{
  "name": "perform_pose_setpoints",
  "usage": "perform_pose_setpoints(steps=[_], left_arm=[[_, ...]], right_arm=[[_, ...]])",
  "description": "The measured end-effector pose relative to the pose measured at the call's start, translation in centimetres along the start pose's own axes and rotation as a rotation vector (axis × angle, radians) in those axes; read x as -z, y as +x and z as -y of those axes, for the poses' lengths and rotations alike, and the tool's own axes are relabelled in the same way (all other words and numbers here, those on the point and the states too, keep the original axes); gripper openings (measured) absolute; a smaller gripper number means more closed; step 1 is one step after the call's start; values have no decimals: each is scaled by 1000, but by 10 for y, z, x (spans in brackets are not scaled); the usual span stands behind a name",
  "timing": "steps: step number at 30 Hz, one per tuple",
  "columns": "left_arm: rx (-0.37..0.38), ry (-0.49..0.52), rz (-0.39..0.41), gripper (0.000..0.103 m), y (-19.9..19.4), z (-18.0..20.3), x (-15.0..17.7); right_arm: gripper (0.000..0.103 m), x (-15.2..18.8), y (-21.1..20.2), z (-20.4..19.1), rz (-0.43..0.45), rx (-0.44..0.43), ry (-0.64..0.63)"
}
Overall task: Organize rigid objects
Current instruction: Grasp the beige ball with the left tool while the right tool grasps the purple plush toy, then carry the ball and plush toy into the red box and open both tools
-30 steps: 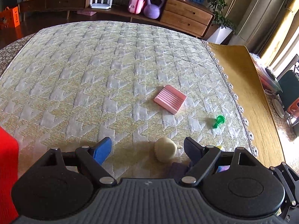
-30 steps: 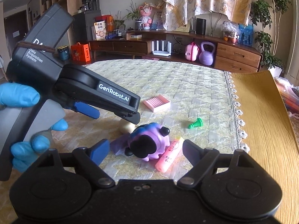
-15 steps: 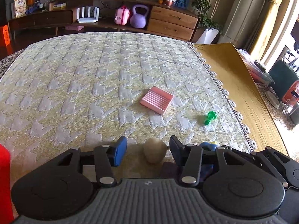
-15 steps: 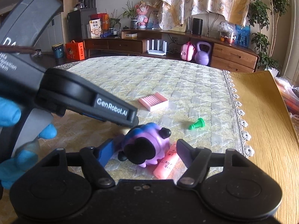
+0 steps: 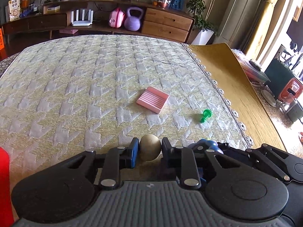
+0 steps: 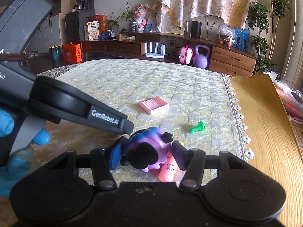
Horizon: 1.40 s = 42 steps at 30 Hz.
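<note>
My left gripper (image 5: pixel 150 147) is shut on a beige ball (image 5: pixel 150 147) low over the quilted cloth (image 5: pixel 75 87). My right gripper (image 6: pixel 145 155) is shut on a purple and black toy figure (image 6: pixel 147 149), whose blue top also shows in the left wrist view (image 5: pixel 205 144). A pink tube (image 6: pixel 168 170) lies under the right gripper. The left gripper's body (image 6: pixel 75 106) crosses the right wrist view just left of the toy. A pink ridged tray (image 5: pixel 152 99) (image 6: pixel 153 105) and a green pawn (image 5: pixel 206 115) (image 6: pixel 197 127) lie further out on the cloth.
A red object (image 5: pixel 4 185) stands at the near left edge. The bare wooden table (image 6: pixel 265 123) runs along the right beyond the cloth's lace border. A low sideboard (image 6: pixel 170 47) with a purple kettlebell stands behind the table.
Both grippers closed: the left one from wide open onto the beige ball, the right one from wide open onto the purple toy. Both moved forward and down to their objects.
</note>
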<state>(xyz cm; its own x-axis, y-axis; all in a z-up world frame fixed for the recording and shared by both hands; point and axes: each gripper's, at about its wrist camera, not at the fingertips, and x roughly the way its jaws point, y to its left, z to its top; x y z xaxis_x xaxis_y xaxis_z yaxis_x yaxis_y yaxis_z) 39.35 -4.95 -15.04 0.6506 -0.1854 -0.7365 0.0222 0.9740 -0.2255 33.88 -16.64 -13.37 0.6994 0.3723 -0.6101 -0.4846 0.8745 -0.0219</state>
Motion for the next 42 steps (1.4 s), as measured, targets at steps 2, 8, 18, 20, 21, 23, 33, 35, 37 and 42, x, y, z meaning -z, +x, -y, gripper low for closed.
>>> perform_pose_setpoints(steps=[2, 8, 18, 20, 21, 23, 33, 35, 37, 42], left_arm=[[-6, -4, -2, 25, -4, -3, -1], [-23, -23, -22, 25, -21, -11, -1], [-7, -42, 5, 25, -79, -22, 2], [-4, -41, 11, 25, -94, -23, 4], [-5, -43, 13, 25, -101, -25, 5], [-7, -45, 18, 25, -117, -28, 8], [-44, -60, 62, 25, -190, -67, 21], [-59, -65, 70, 25, -202, -80, 25], [-72, -74, 74, 25, -211, -92, 28], [-112, -98, 78, 25, -230, -127, 37]], right_arm=[[55, 0, -2, -1, -6, -1, 2], [55, -4, -19, -3, 12, 8, 12], [56, -14, -69, -16, 34, -27, 50], [56, -17, -80, -22, 41, -36, 50], [56, -18, -85, -25, 46, -39, 46], [56, -21, -96, -34, 55, -47, 41], [56, -41, -128, -80, 91, -117, 30], [56, -44, -130, -92, 94, -131, 19], [56, -45, -132, -105, 95, -146, 4], [56, -48, -131, -135, 88, -186, -30]])
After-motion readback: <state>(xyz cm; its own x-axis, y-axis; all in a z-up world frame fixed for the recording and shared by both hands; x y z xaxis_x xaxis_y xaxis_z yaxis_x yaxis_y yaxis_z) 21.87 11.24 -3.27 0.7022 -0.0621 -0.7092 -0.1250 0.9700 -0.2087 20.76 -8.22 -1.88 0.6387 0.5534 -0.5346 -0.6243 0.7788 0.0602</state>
